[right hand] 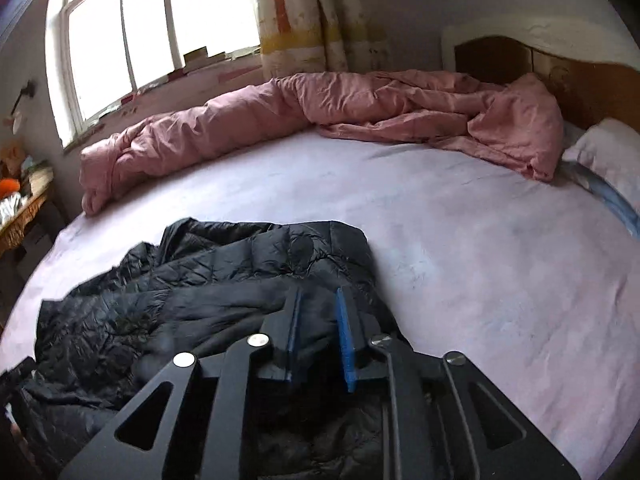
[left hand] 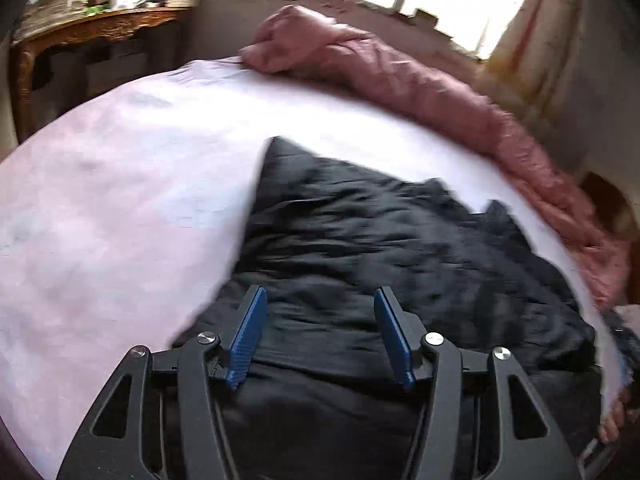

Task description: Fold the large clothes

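1. The black padded jacket (right hand: 208,292) lies crumpled on the near part of the bed (right hand: 460,248), on the pale pink sheet. It is not yet flat, and I cannot tell for sure which part is the hem and which is a sleeve.

2. The left gripper (left hand: 320,334) hangs over the jacket with its blue fingers (left hand: 249,336) set clearly apart; nothing is between them, only dark fabric below. The right gripper (right hand: 318,338) has its fingers closer together, but a gap is visible and no cloth seems to be pinched there.

3. Risk: the jacket is thick and slippery-looking, so a grasp on only the top layer could slide off, or lift one layer while the rest stays in a heap.

4. Risk: since both grippers hold nothing, a grasp into the middle of the bundle, not at an edge, would probably make the fold uneven.

5. Risk: the jacket lies close to the near edge of the bed; a pull toward the person could drag part of it off the mattress.

6. Only the right wrist view shows the whole pink duvet (right hand: 320,116) along the far side, the pillow (right hand: 600,152) at the right, and the jacket's far, squarer edge.

7. Only the left wrist view shows the cluttered wooden desk (left hand: 100,28) clearly, and what looks like a hand at its lower right edge. This view is blurred, so fabric details are weak there.
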The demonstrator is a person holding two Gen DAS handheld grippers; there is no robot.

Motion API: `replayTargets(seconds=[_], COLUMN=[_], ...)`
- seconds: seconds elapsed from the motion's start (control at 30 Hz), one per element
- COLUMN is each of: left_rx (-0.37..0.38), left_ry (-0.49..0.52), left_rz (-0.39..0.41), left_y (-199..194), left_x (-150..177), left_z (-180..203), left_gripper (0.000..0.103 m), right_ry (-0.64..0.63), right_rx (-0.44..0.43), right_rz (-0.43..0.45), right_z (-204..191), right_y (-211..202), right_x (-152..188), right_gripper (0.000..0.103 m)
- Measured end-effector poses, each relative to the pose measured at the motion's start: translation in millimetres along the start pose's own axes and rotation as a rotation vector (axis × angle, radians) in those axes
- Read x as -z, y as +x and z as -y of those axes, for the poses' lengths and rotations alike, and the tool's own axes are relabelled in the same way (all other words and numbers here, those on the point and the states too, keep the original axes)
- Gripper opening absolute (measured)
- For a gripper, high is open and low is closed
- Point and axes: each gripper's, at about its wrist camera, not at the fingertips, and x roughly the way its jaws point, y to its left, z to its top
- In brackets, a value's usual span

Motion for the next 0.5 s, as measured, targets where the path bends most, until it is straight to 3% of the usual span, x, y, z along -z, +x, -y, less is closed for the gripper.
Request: replayTargets(seconds=[0.03, 0.07, 0.13, 0.23, 0.33, 0.37, 0.4, 0.43, 0.5], left_rx=[-0.032, -0.06, -0.109, -0.165, -0.187, -0.189, -0.19, -0.189, -0.177], left_ry=[0.005, 0.011, 0.019, 0.04, 0.055, 0.055, 0.054, 0.053, 0.055], left_rz=[-0.015, -0.034, -0.079, -0.103, -0.099, -0.099, -0.098, -0.097, -0.083], left_y=[5, 11, 24, 35, 36, 36, 36, 36, 32], left_x=[0, -1, 2, 6, 7, 8, 9, 9, 11], left_z=[-2, -2, -3, -2, 1, -1, -2, -2, -3], left_gripper=[0.054, 0.054, 0.054, 0.055, 0.055, 0.055, 0.055, 0.055, 0.055], right_ry=[0.001, 0.007, 0.011, -0.002, 0.005, 0.001, -0.007, -0.003, 0.036], right_rx=[-0.005, -0.017, -0.054, -0.117, -0.032, -0.018, -0.03, -0.04, -0.07], right_rz=[-0.001, -0.003, -0.056, -0.213, -0.293, -0.296, -0.296, -0.298, -0.238], right_z=[-1, 0, 0, 3, 7, 8, 9, 11, 16], right_y=[-1, -2, -1, 20, 45, 50, 55, 59, 58], right_x=[0, 0, 0, 7, 14, 15, 16, 15, 10], right_gripper=[0.068, 0.076, 0.078, 0.078, 0.076, 0.071, 0.048, 0.017, 0.011])
